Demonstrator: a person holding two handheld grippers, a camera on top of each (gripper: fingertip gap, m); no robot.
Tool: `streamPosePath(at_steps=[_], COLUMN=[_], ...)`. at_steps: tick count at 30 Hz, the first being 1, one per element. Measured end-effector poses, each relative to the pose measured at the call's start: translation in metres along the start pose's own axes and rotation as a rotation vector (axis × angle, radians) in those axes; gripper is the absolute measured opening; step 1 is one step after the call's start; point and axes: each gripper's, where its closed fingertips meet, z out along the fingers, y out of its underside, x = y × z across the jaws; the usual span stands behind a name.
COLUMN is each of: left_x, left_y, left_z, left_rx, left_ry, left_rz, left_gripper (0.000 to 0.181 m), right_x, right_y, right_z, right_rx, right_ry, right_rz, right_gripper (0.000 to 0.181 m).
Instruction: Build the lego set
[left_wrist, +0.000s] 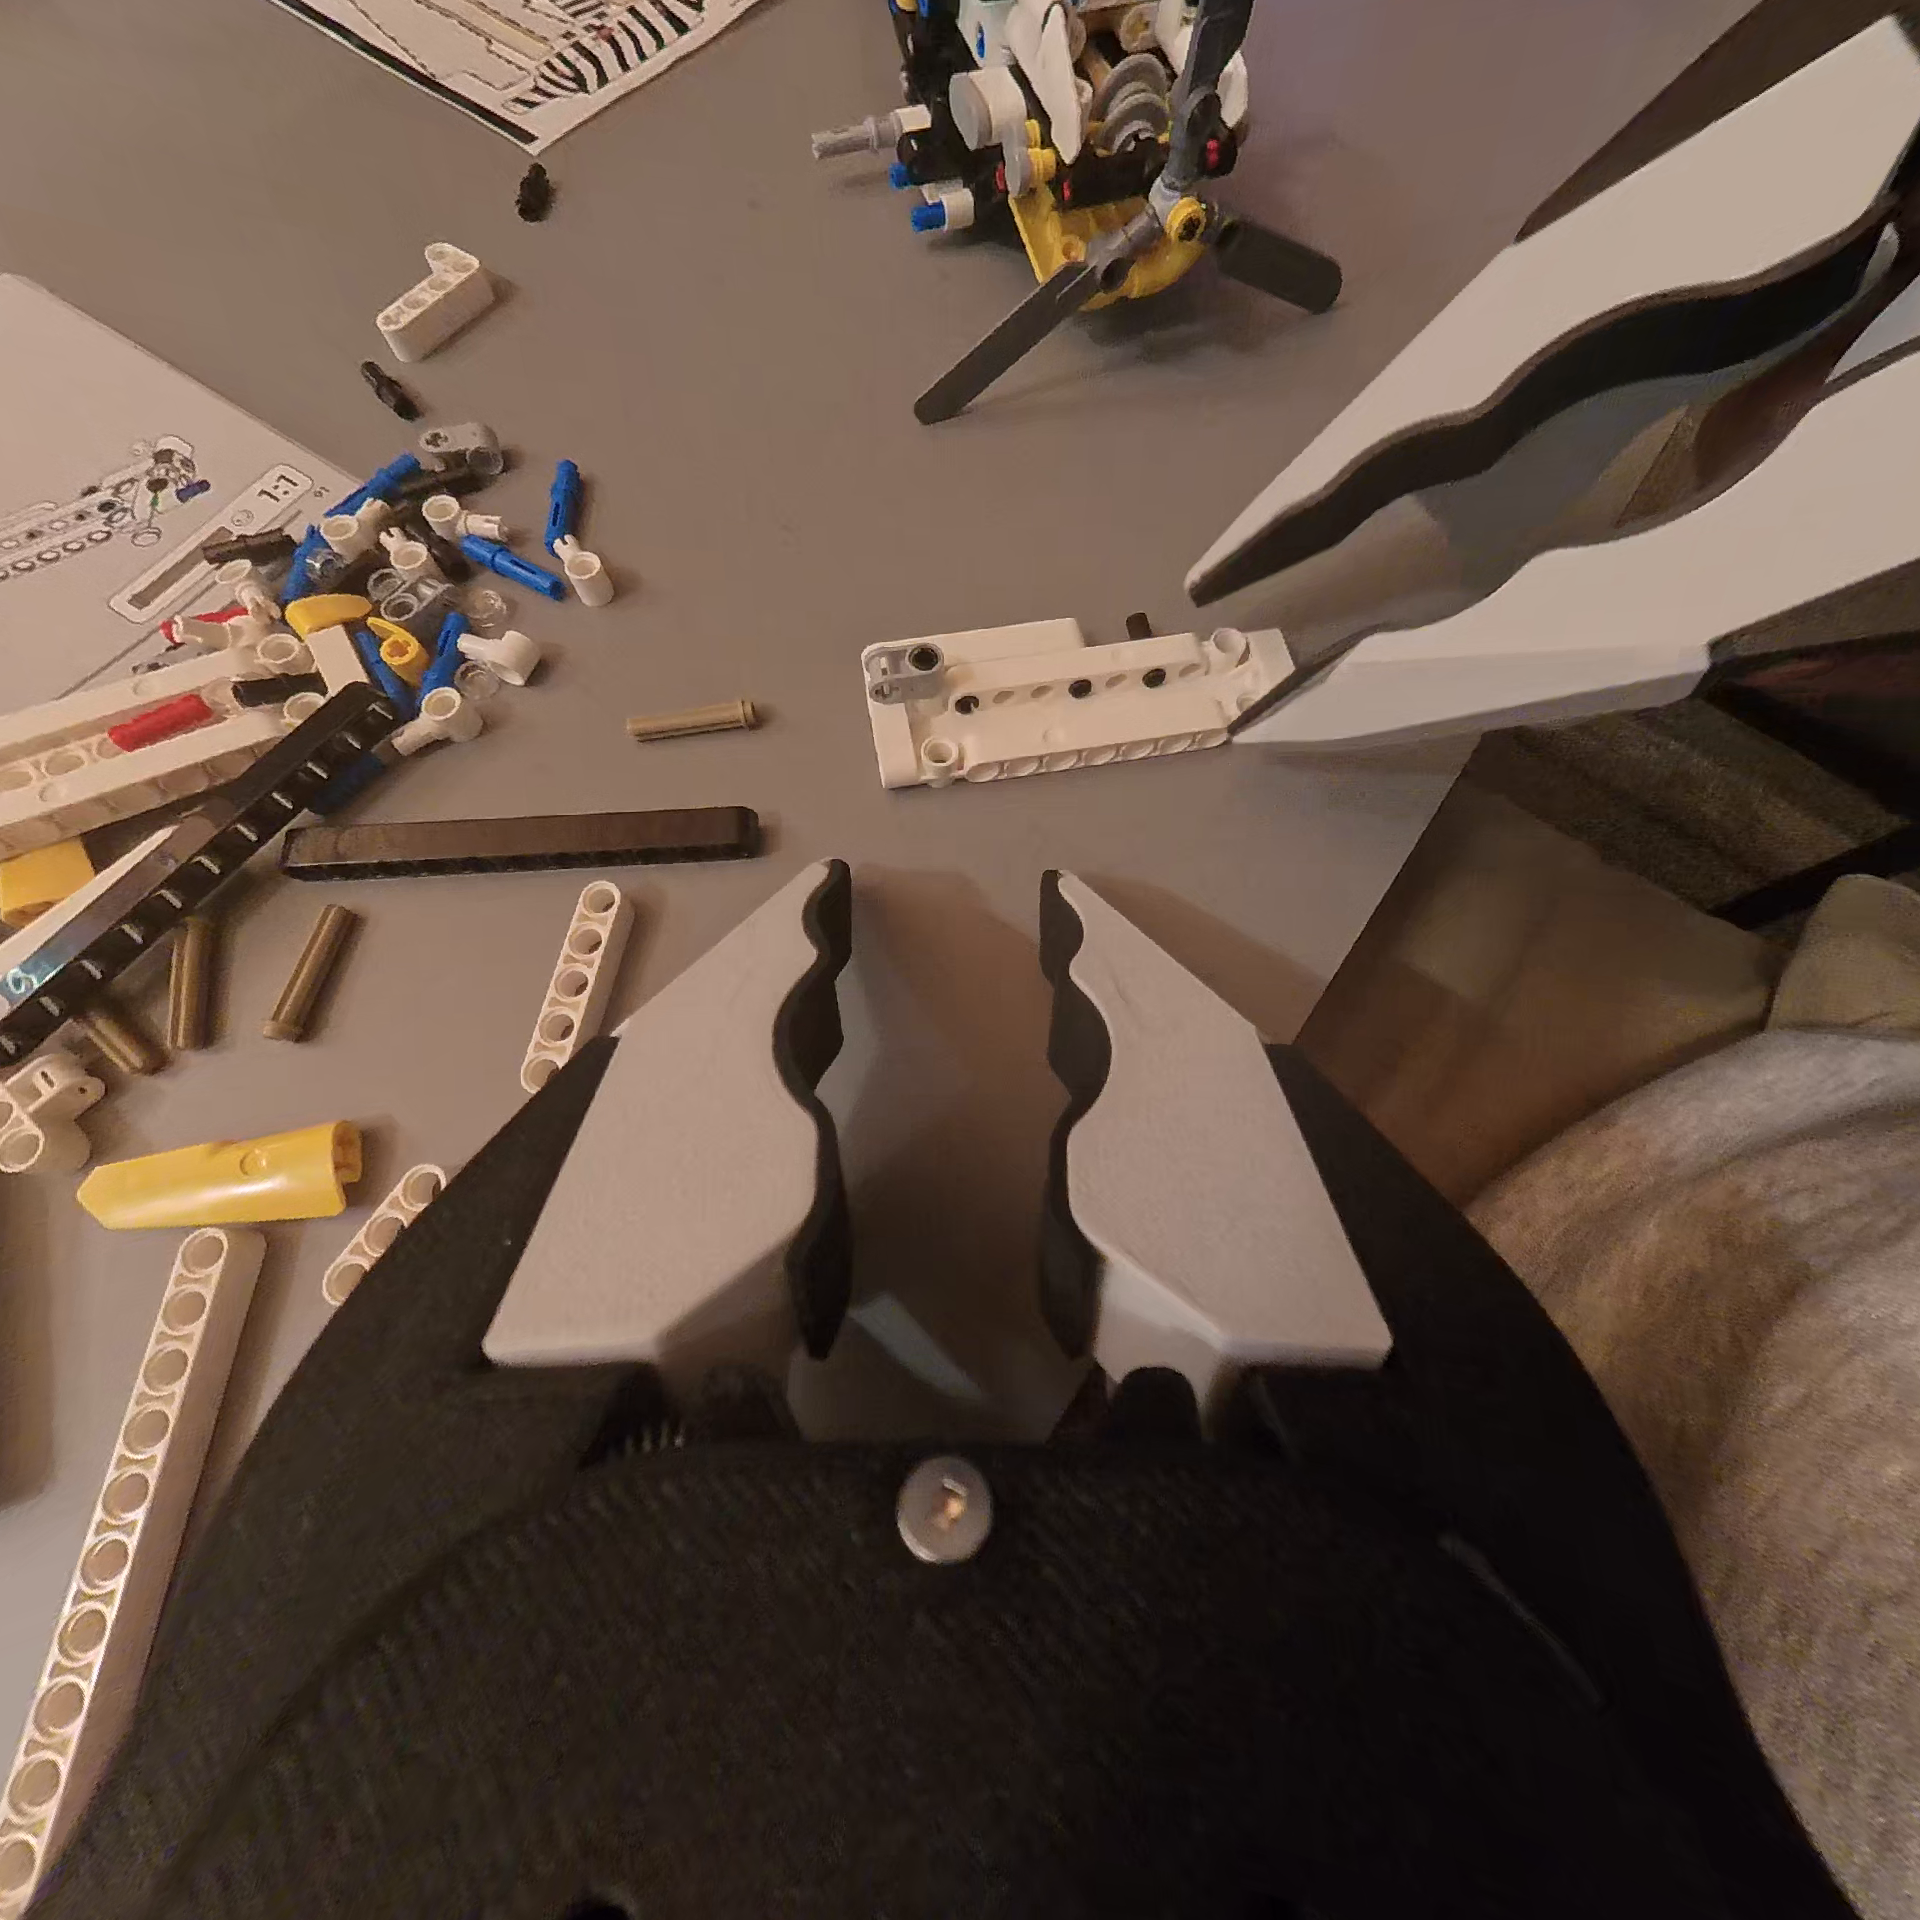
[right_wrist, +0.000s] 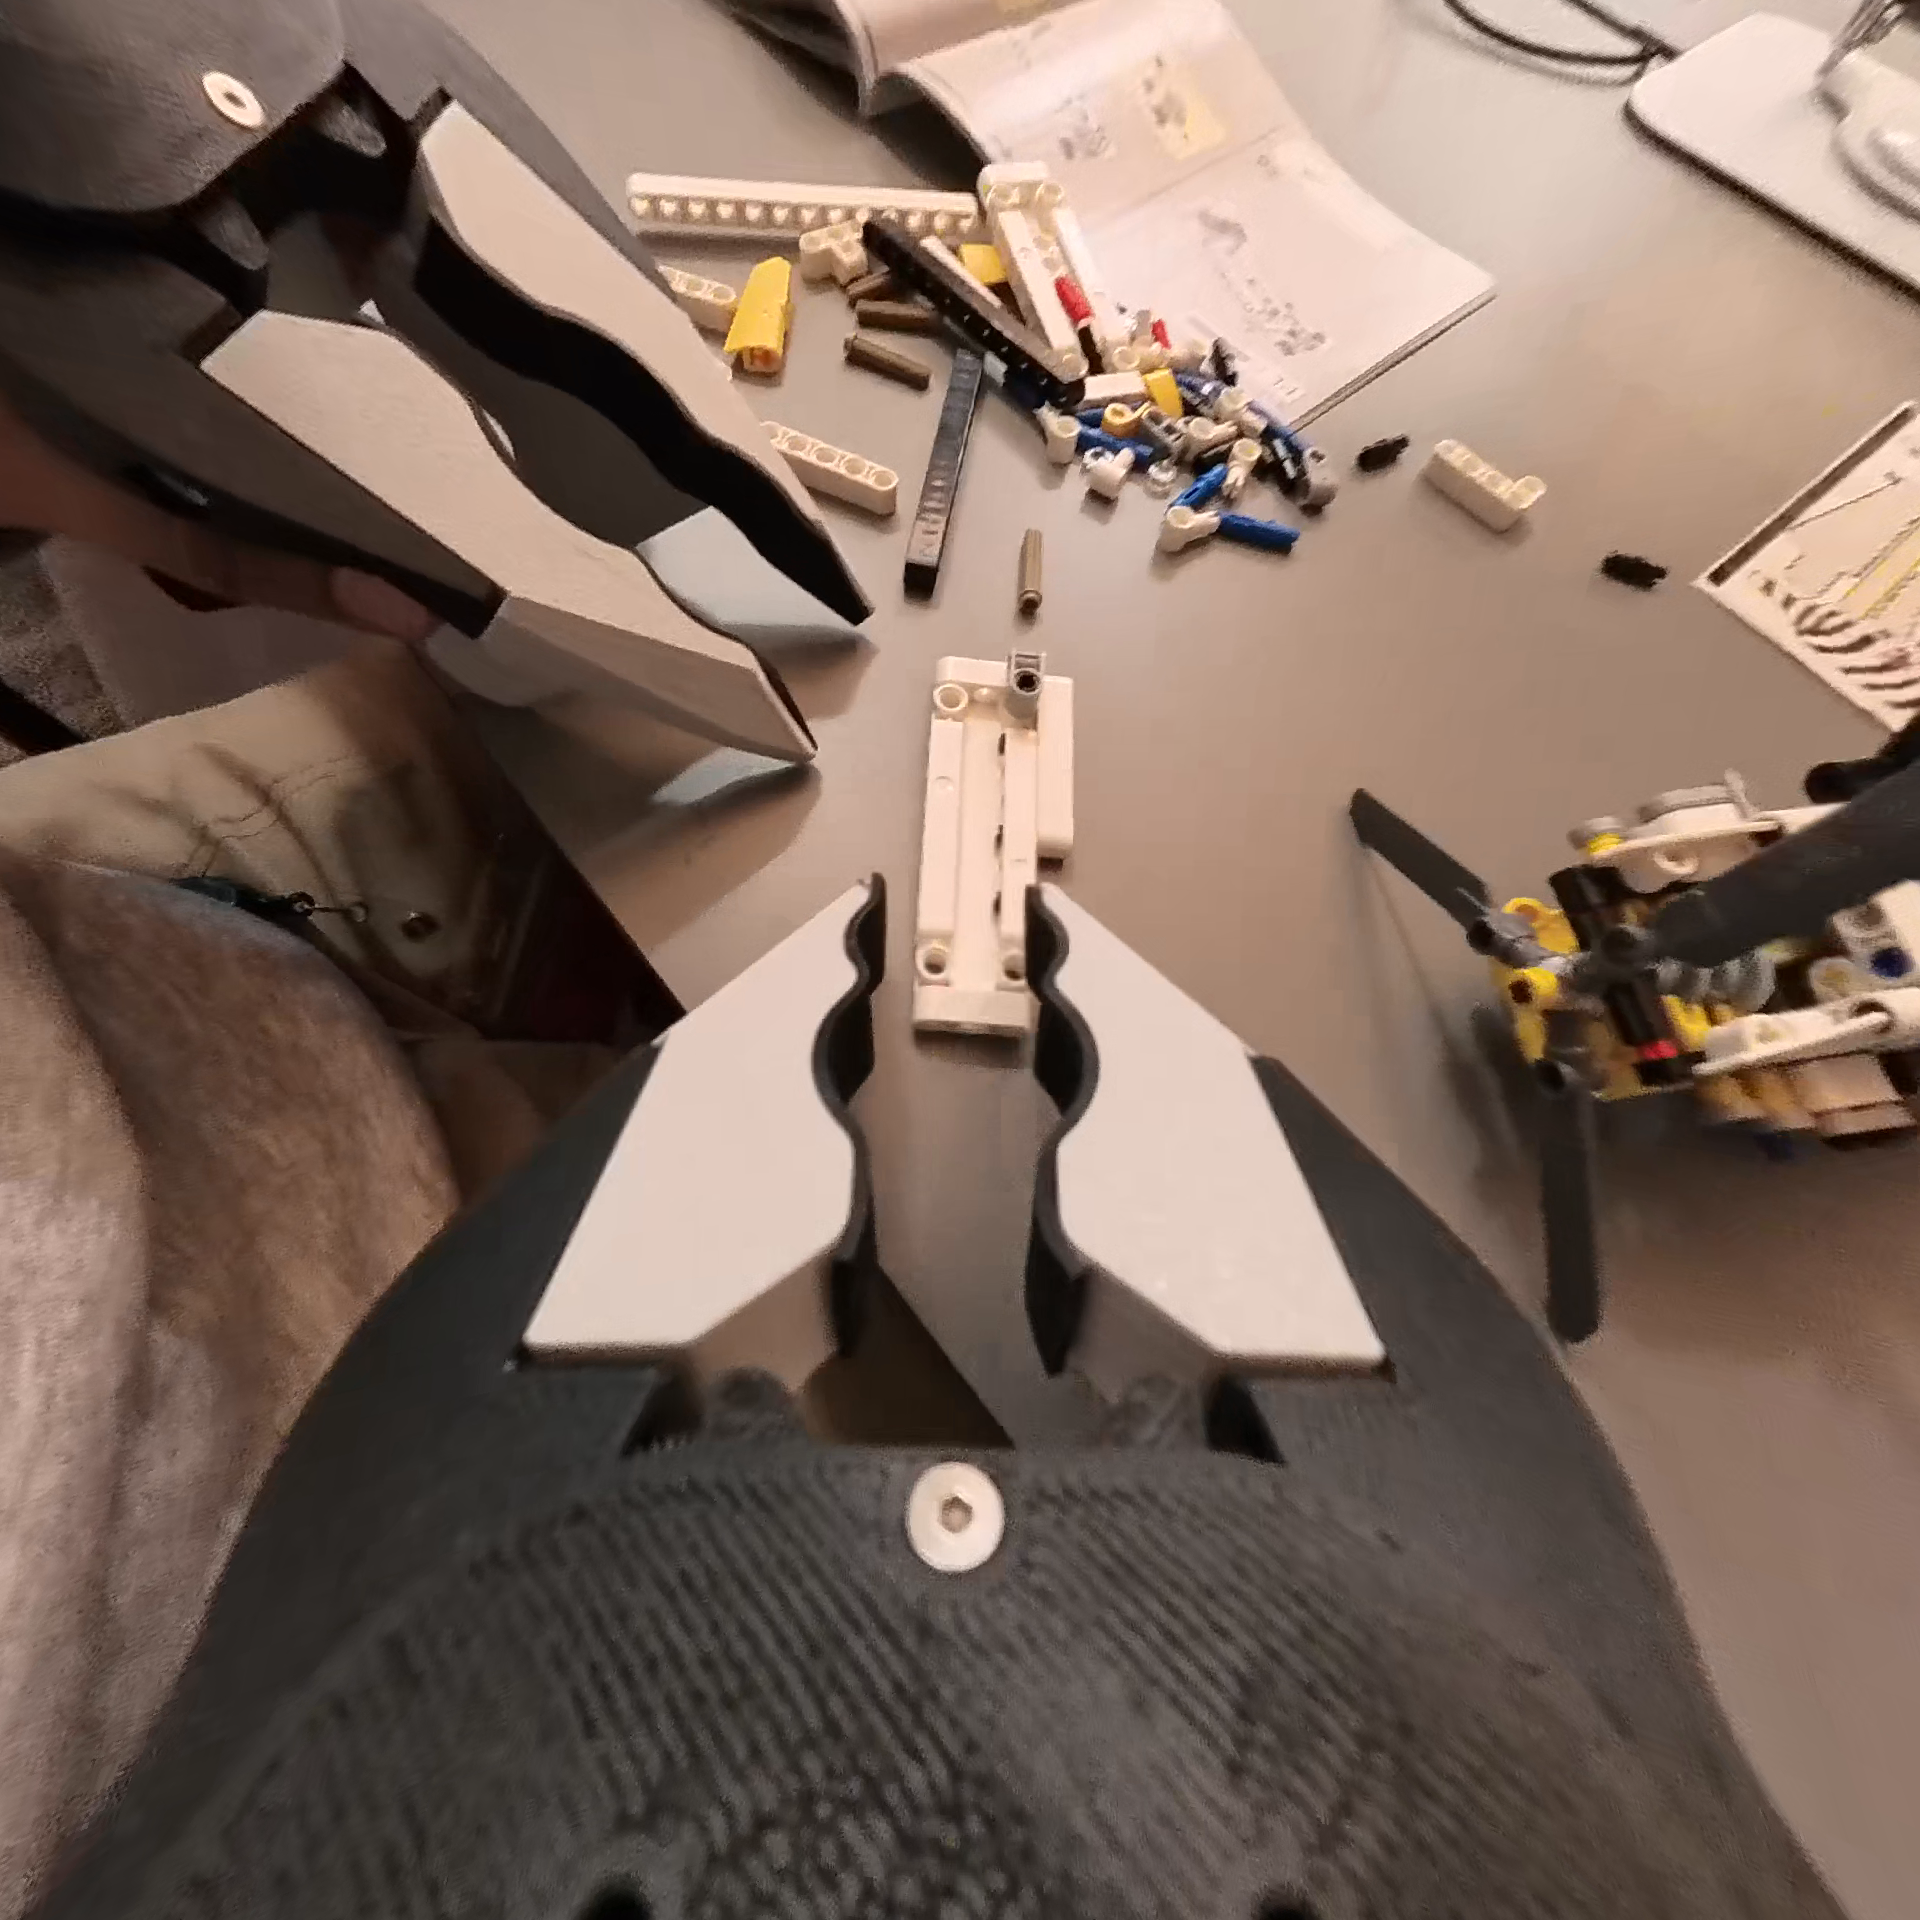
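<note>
my right gripper (right_wrist: 954, 920) is spread around the near end of the flat white lego beam assembly (right_wrist: 987, 831) lying on the grey table (right_wrist: 1247, 727), gripping nothing. my left gripper (left_wrist: 943, 883) is spread and empty, near the assembly. the loose coloured lego pieces (left_wrist: 416, 582) lie far left, the yellow-and-black propeller model (left_wrist: 1101, 145) beyond.

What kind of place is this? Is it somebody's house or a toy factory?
Probably a desk in a home or office, not a factory. Loose bricks lie heaped on a grey table beside an open instruction booklet. A half-built model stands nearby, and cables and what looks like a monitor stand sit at the far edge.
</note>
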Motion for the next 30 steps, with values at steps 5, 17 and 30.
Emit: streamPosePath(at_steps=[5, 17, 30], left_x=[0.000, -0.003, -0.001], left_y=[0.000, -0.001, -0.029], left_z=[0.000, 0.000, -0.013], left_rx=[0.003, 0.002, 0.156], left_ry=[-0.003, -0.011, -0.128], left_rz=[0.002, -0.014, 0.030], left_gripper=[0.036, 0.038, 0.035], right_x=[-0.002, -0.005, 0.012], right_y=[-0.006, -0.017, -0.037], right_z=[0.001, 0.003, -0.033], right_rx=[0.034, 0.109, 0.377], right_ry=[-0.014, 0.001, 0.059], right_rz=[0.015, -0.013, 0.013], right_gripper=[0.031, 0.032, 0.029])
